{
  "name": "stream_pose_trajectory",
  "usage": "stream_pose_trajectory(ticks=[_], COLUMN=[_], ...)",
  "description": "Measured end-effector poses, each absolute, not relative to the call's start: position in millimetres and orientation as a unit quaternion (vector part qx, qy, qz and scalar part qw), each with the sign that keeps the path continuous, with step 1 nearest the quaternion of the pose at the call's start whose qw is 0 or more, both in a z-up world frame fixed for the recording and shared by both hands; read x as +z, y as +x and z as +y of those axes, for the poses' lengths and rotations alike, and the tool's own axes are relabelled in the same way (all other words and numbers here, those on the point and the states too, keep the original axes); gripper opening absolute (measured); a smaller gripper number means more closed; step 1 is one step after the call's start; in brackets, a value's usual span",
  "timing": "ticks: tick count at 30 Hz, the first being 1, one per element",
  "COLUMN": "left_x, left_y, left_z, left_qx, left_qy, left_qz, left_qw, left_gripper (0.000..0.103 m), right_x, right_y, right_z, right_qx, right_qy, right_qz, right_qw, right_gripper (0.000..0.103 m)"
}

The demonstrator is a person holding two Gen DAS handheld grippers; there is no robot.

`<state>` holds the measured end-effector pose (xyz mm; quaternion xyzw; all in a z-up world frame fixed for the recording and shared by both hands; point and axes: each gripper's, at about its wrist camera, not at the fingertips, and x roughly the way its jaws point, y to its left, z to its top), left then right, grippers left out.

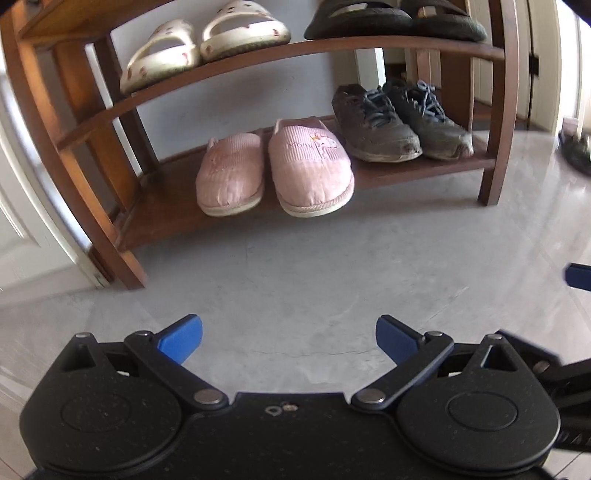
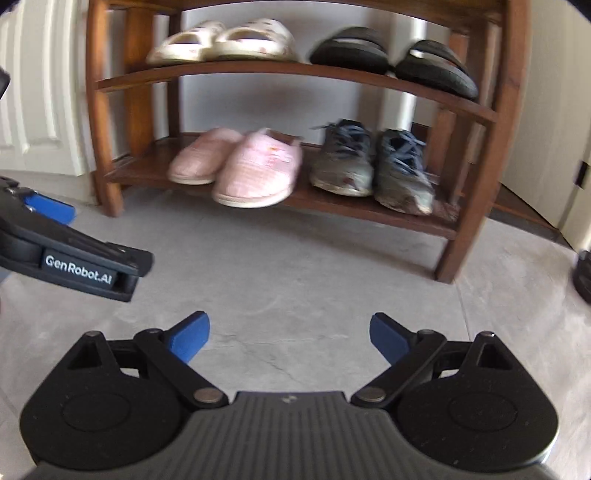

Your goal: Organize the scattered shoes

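Left gripper jaws spread wide, blue pads well apart, nothing between them, only bare grey floor under the gap. Right gripper same: jaws fully released, holding and touching nothing, over the same floor. Left unit also shows at the left edge of the right wrist view, its "GenRobot.AI" label readable; a blue pad of the right unit pokes in at the right edge of the left wrist view. Landmark: wooden shoe rack ahead of both grippers, standing on the floor against the wall. Rack's lower shelf: pink slippers on the left half, toes at or just over the front edge, the right one with a small cartoon print on top; side by side, nearly touching. Right of them on the same shelf, worn grey sneakers with blue laces, scuffed toes, pair touching. Rack's upper shelf: white slides with small red marks on the left, black slippers on the right. Past the rack's right leg, a dark object sits on the floor, blurred, cannot tell what it is. White panelled door left of the rack.
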<state>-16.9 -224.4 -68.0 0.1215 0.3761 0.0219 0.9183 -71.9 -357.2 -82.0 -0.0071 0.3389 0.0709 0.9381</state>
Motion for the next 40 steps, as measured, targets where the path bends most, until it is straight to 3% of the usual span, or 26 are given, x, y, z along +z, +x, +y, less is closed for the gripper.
stream_pose_trajectory(ticks=[3, 14, 40], left_x=[-65.9, -64.3, -54.5], left_y=[-23.1, -29.0, -41.1], left_z=[-221.3, -238.0, -243.9], left_qx=[0.03, 0.005, -0.006], left_qy=[0.107, 0.104, 0.098], left_qz=[0.378, 0.381, 0.354], left_qw=[0.919, 0.919, 0.93], left_gripper=[0.101, 0.102, 0.102], right_x=[-82.4, -67.5, -43.6], right_y=[-78.8, -85.4, -102.5], right_z=[-367.9, -379.9, -372.2], right_qx=[0.038, 0.023, 0.009], right_qy=[0.057, 0.073, 0.046], right_qz=[0.357, 0.335, 0.308], right_qw=[0.932, 0.939, 0.95], right_gripper=[0.095, 0.095, 0.095])
